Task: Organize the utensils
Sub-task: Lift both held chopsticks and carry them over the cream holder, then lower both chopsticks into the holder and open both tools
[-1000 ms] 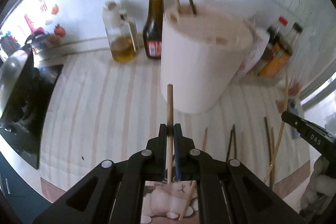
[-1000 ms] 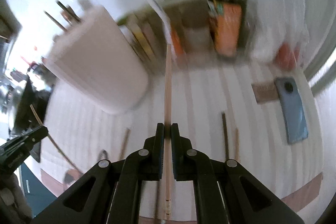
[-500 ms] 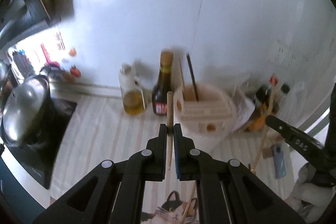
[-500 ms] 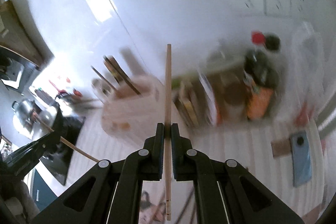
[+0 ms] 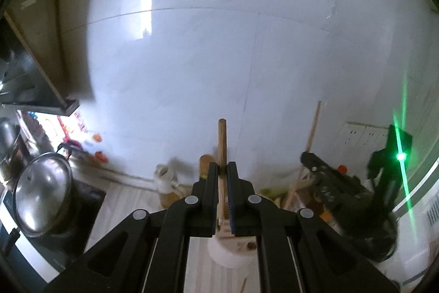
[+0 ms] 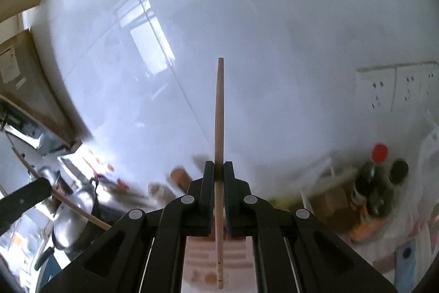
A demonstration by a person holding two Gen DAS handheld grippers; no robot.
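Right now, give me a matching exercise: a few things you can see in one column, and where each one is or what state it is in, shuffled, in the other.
Things:
1. left hand-held gripper
2. right hand-held gripper
3. steel pot
4. red-capped bottle

Places or states:
A. on the stove at the far left
B. shut on a long pale chopstick
C. among the bottles at the right, by the wall
D. shut on a short brown chopstick

Pairs: 1-D, 2-B, 3-A, 4-C
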